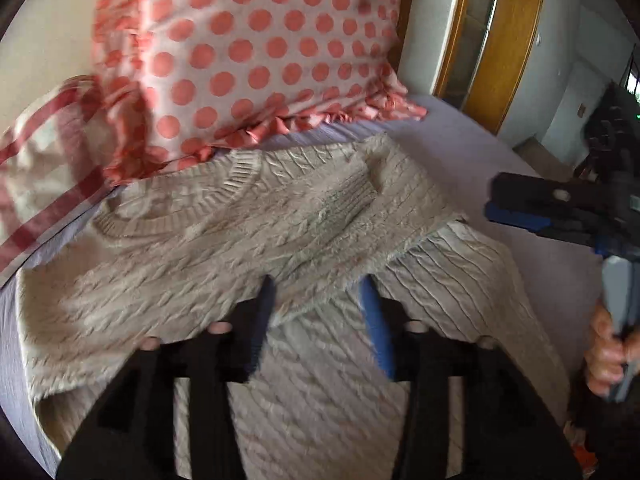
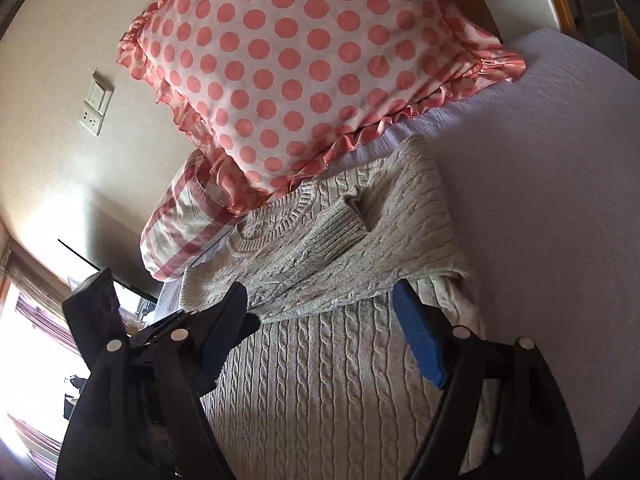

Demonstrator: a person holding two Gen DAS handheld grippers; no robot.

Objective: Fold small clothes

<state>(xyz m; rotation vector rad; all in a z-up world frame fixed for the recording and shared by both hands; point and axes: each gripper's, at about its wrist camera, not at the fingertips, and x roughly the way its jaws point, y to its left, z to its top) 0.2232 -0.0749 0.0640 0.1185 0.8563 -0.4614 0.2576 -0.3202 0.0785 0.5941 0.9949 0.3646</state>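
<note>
I see the cream cable-knit sweater [image 2: 320, 360] on the lilac bed [image 2: 540, 220] with sleeves folded in; body fold remains. Both grippers' jaws open, empty.

Bed [image 2: 540, 168] bears sweater [image 2: 340, 360], two pillows [image 2: 296, 76].

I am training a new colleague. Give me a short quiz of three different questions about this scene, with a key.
1. True or false: a sleeve is folded across the sweater.
2. Which pillow lies nearest the sweater's collar? A. dotted pillow B. plain blue pillow C. green pillow
3. Fill in: the jaws of the left gripper and the right gripper are both ____.

Key: 1 true; 2 A; 3 open, and neither holds the fabric.
</note>
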